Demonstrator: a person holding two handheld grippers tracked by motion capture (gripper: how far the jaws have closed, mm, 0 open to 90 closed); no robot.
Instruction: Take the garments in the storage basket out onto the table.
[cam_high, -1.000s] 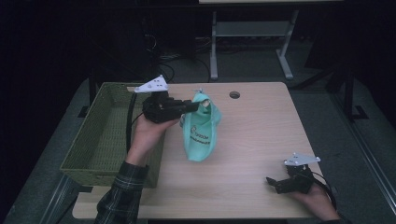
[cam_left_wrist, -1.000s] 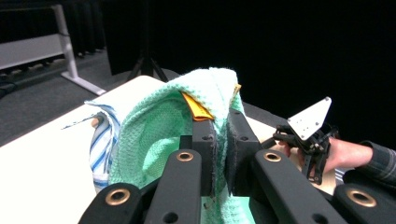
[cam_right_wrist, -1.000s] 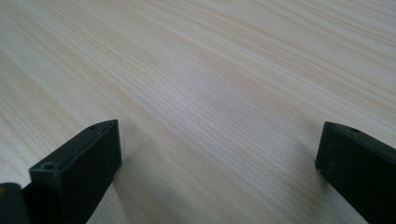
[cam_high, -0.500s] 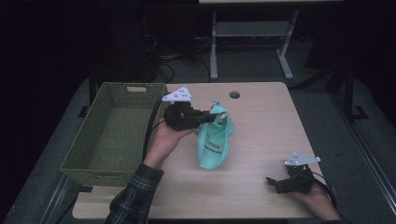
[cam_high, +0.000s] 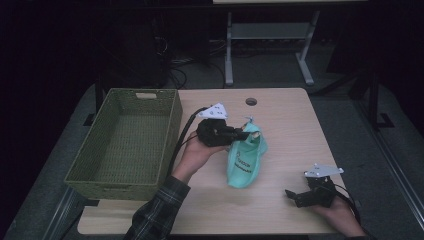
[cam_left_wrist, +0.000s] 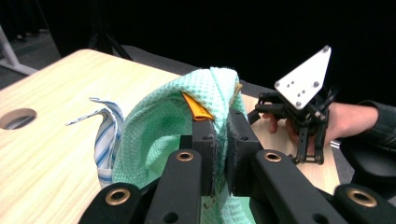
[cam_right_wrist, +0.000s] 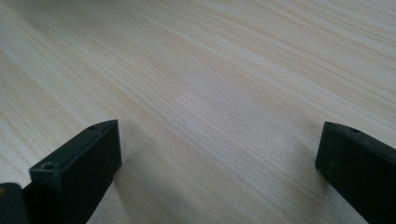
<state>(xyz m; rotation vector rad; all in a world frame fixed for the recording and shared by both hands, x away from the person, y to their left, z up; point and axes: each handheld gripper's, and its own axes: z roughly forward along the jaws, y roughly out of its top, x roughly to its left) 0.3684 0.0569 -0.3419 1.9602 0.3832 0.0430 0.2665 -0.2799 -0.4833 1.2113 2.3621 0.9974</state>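
Note:
A mint-green waffle cloth (cam_high: 245, 161) hangs from my left gripper (cam_high: 248, 134) over the middle of the table, its lower end resting on the wood. In the left gripper view the jaws of my left gripper (cam_left_wrist: 219, 126) are shut on a fold of the cloth (cam_left_wrist: 159, 126), beside an orange tag (cam_left_wrist: 196, 108) and a blue-striped hanging loop (cam_left_wrist: 105, 135). My right gripper (cam_high: 294, 196) rests near the table's front right edge, held in a hand. In its own view the right gripper (cam_right_wrist: 219, 154) stands open over bare wood.
A green woven basket (cam_high: 172, 125) stands on the left part of the wooden table (cam_high: 290, 130), close to my left forearm. A round cable hole (cam_high: 251, 101) sits near the far edge. Dark floor and a metal stand lie beyond the table.
My left gripper has carried the cloth rightwards and down, from beside the basket to the table's middle; the cloth's bottom now touches the wood. The right gripper has stayed put.

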